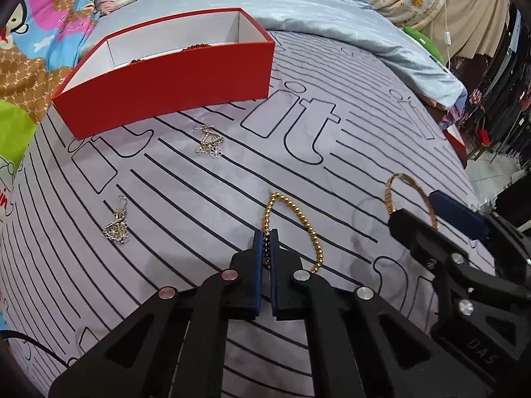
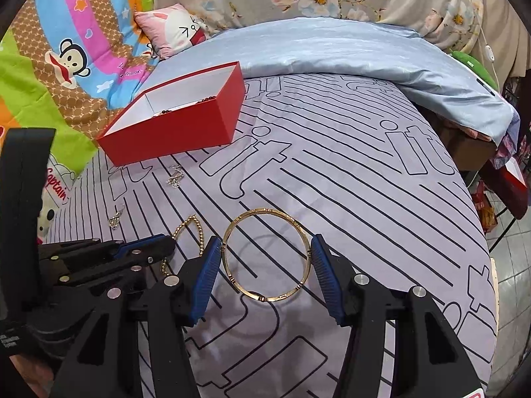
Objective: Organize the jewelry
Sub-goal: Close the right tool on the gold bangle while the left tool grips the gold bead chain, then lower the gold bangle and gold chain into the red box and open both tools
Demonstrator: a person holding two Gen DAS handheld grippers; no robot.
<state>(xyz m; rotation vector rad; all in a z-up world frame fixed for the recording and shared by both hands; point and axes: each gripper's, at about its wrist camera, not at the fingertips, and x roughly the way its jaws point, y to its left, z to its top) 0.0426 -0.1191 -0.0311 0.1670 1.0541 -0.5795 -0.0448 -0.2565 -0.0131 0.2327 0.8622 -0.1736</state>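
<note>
While the red box (image 1: 172, 76) near the bed's far left corner already holds some dark beads, most pieces are still out on the bed (image 1: 332, 182). Left gripper (image 1: 265, 242) has its jaws closed on the bead chain (image 1: 298, 214). Right gripper (image 2: 265, 258) has its jaws around the gold bangle (image 2: 267, 255), pads at or just off its rim; can't tell if it's clamped. Both sit near the bed's front edge. Two silver earrings (image 1: 209, 144) (image 1: 117, 225) lie untouched between box and grippers. Roughly a fifth done, I'd guess.

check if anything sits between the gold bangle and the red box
Partly. The open-topped red box lies up and left of the gold bangle. A silver earring lies on the sheet just short of the box, near that line; lifting over it avoids it.
</note>
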